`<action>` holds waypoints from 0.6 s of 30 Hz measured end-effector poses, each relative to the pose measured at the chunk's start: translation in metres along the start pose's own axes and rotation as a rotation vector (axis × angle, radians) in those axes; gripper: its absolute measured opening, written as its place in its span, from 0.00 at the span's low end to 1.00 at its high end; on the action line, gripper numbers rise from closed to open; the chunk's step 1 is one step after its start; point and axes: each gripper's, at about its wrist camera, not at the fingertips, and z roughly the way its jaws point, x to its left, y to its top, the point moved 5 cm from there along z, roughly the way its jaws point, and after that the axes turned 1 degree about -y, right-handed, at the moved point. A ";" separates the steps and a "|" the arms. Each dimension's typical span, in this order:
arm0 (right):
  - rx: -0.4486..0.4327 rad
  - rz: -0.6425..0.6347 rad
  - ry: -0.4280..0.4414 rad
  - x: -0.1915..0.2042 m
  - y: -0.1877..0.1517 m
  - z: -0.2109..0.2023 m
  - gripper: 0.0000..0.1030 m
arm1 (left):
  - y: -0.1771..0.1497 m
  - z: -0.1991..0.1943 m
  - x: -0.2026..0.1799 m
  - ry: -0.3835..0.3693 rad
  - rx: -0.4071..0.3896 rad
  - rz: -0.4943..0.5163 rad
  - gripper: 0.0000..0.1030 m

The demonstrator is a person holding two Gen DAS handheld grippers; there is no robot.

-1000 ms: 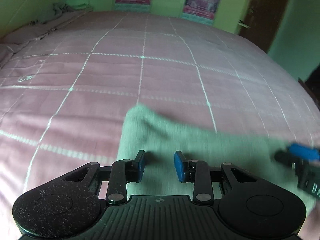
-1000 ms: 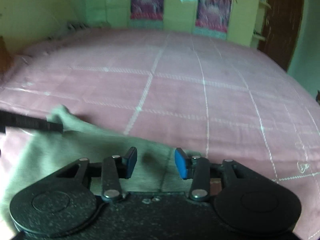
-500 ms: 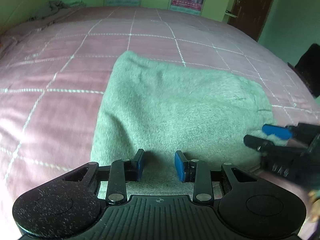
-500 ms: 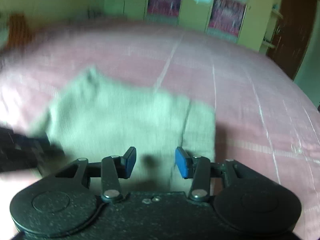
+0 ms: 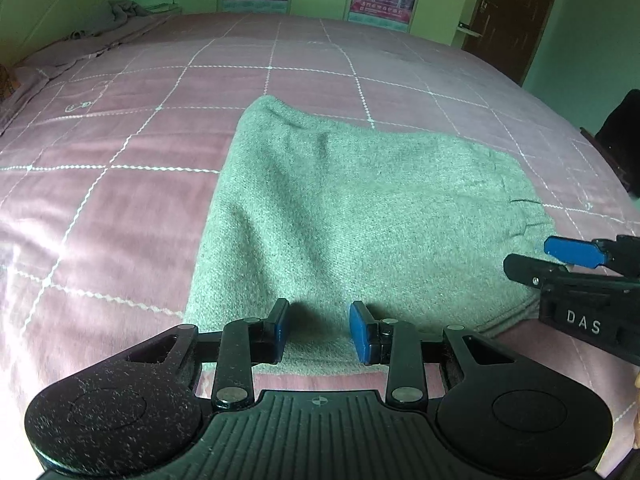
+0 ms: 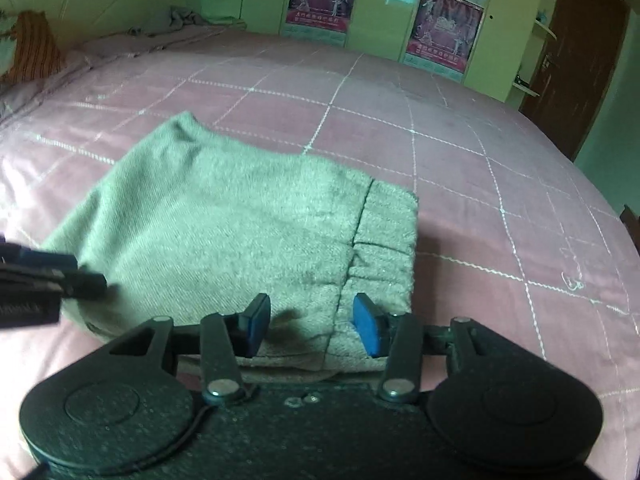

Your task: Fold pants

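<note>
Grey-green pants lie folded into a flat rectangle on the pink checked bed. My left gripper hovers over their near edge, its blue pads apart with flat cloth showing in the gap. My right gripper comes in at the pants' right side. In the right wrist view the pants show their ribbed waistband on the right. There my right gripper straddles the waistband seam at the near edge. Its jaws are opening, with cloth lying between the pads but not pinched. The left gripper reaches in from the left.
A crumpled blanket lies at the bed's far left, and a striped cushion leans beside it. Posters hang on the green wall behind, and a brown door stands at the right. A dark object sits past the bed's right edge.
Both grippers drew back toward the bed's near edge, so the pants now show full and flat in front of them. The right jaws stand slightly wider.
</note>
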 end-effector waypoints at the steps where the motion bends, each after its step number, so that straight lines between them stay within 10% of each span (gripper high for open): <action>1: 0.001 0.005 0.000 0.000 0.000 -0.001 0.45 | 0.000 0.000 0.000 0.000 0.001 -0.002 0.33; 18: -0.025 0.036 0.015 0.001 0.004 -0.018 0.46 | 0.007 -0.009 -0.001 0.002 -0.011 -0.017 0.33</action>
